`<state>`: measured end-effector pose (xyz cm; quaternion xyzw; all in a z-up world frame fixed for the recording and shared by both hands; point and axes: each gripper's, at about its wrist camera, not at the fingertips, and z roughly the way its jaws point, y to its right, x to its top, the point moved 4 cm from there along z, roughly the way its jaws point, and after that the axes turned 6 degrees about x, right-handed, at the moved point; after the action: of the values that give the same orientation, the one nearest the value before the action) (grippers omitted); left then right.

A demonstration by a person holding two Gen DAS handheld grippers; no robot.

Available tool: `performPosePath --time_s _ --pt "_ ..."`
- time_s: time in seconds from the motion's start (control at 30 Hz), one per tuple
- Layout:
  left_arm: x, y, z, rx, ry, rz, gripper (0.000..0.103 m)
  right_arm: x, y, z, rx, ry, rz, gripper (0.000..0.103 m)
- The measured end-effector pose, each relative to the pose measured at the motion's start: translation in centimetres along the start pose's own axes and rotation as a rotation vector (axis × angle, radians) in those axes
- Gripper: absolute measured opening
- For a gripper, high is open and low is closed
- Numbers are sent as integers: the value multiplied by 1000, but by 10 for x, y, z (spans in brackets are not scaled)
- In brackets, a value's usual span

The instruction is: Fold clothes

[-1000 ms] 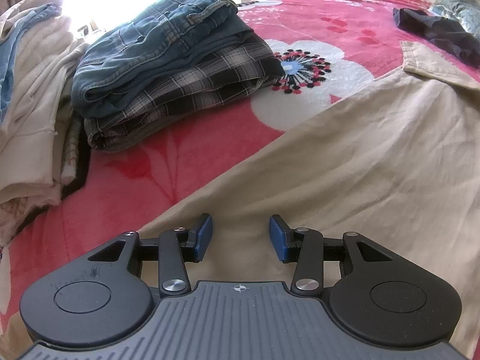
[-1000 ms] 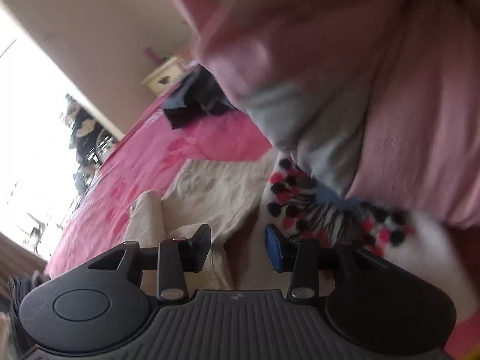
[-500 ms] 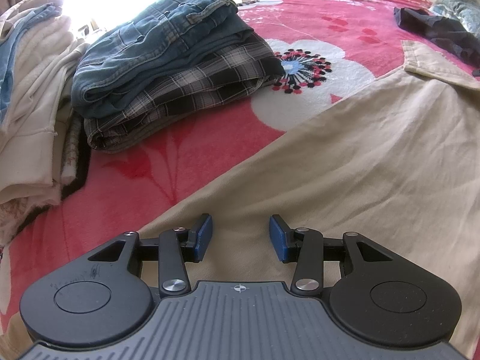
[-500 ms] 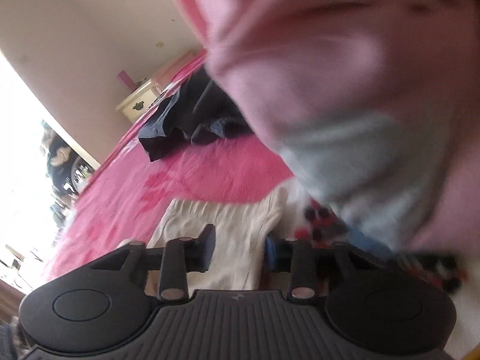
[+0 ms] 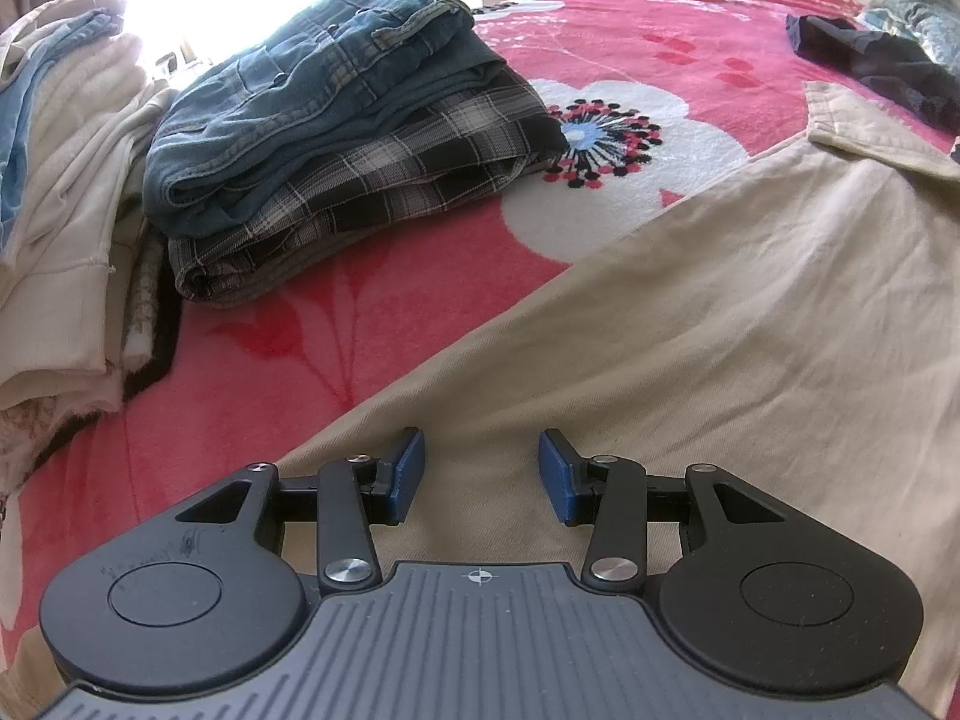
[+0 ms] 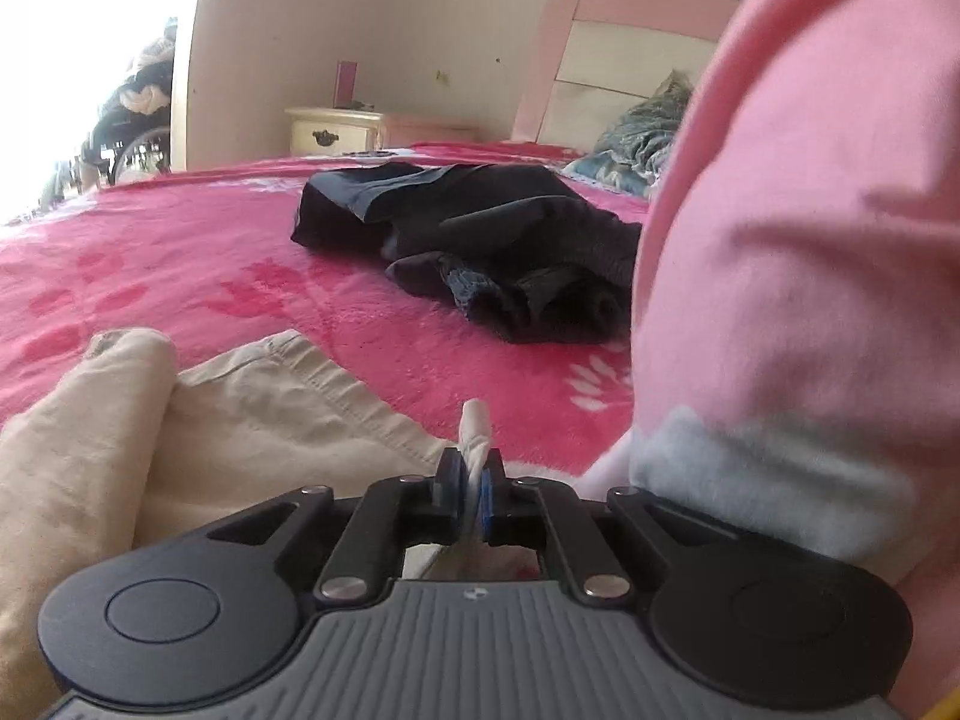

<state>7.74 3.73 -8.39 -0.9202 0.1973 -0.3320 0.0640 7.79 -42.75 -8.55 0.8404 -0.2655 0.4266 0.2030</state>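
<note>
The right claw has just been closing, and its blue pads now pinch a thin fold of pale cloth that sticks up between them. This cloth belongs to the beige trousers, which lie near and to the left on the bed. A pink sleeve fills the right side of that view. Farther off lies a crumpled dark garment, and beyond it a nightstand stands by the wall. The left claw hovers partly open over the beige trousers, with nothing between its pads. Farther left, folded jeans rest on a plaid garment, with a pile of pale clothes at the left edge.
</note>
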Motion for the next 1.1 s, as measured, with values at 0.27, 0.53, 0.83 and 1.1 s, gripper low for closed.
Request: performPosePath --time_s 0.27,0.53,0.83,1.1 --pt "0 0 0 -5 3 0 42 -3 -24 -3 -135 -10 -218 19" --pt "1 1 1 -3 4 -1 42 1 -31 -17 -179 43 -343 25" --pt "2 1 1 -3 3 0 42 28 -33 -39 -227 224 -376 33" --pt "3 1 2 -8 3 -3 42 80 -13 -67 66 312 -215 32"
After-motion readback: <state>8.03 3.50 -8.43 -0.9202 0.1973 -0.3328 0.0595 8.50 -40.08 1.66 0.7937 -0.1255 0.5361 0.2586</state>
